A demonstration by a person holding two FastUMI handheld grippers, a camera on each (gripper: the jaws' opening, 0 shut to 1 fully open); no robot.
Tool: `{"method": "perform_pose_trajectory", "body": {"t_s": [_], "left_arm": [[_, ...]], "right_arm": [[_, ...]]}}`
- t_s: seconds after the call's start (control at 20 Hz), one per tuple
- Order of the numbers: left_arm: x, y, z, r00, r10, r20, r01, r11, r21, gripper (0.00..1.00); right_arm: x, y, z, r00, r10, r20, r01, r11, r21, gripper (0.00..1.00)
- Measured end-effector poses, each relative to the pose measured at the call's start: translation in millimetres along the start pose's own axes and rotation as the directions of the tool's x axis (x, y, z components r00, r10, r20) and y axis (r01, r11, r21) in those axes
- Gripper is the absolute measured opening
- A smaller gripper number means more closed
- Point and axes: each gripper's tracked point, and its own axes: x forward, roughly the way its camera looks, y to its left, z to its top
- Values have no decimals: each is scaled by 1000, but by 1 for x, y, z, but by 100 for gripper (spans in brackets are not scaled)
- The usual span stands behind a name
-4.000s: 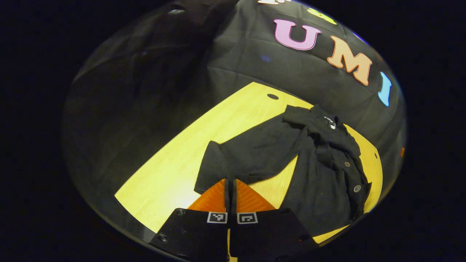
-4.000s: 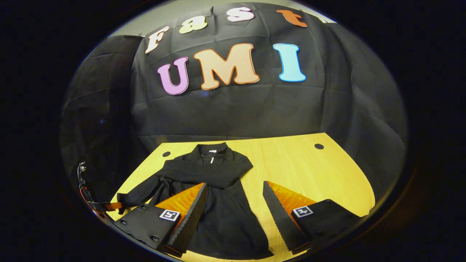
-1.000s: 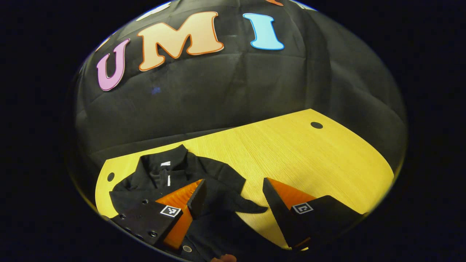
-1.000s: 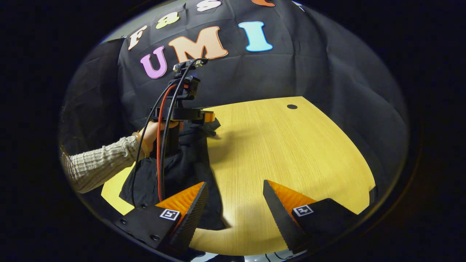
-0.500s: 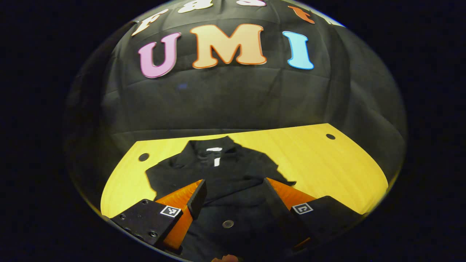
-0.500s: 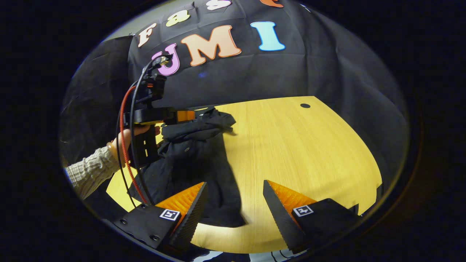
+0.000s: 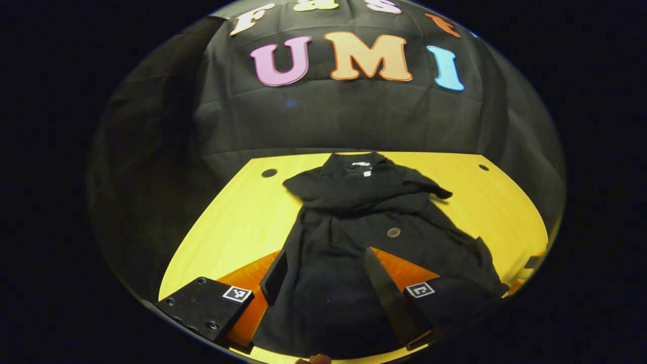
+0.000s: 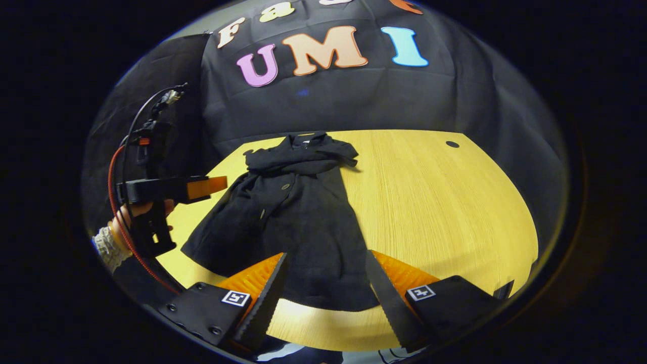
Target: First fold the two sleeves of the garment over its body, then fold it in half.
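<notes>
Sleeves lying folded, both grippers (image 7: 323, 270) (image 8: 326, 283) are hovering wide, empty, at the garment's (image 8: 298, 212) 6 o'clock hem; halving looks next.

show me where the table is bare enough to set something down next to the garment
Widest bare patch: the table from the garment to the far-corner hole. A narrower strip runs beside the left gripper. The near edge is crowded by the hem and right gripper.

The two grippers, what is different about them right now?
1. In the right gripper view, the right gripper hangs over the near hem of the black garment, while the left gripper is off to the garment's side, above the table.
2. A hand with a knitted cuff can be seen holding the left one; the right one's holder is out of sight.

Both are open and holding nothing.
</notes>
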Motion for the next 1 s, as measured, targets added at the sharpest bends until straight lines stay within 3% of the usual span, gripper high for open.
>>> {"method": "perform_pose_trajectory", "body": {"t_s": [0.2,0.5,1.0], "left_arm": [[-30,24,-43,997,52,-54,-52,999,-2,95],[-59,26,-97,990,48,-131,-49,999,0,95],[-66,29,-135,973,69,-221,-72,997,-6,95]], "right_arm": [[10,2,-16,999,10,-38,-10,1000,-2,97],[22,0,-50,994,8,-105,-9,1000,-13,97],[32,-10,-78,986,-2,-164,2,1000,1,97]]}}
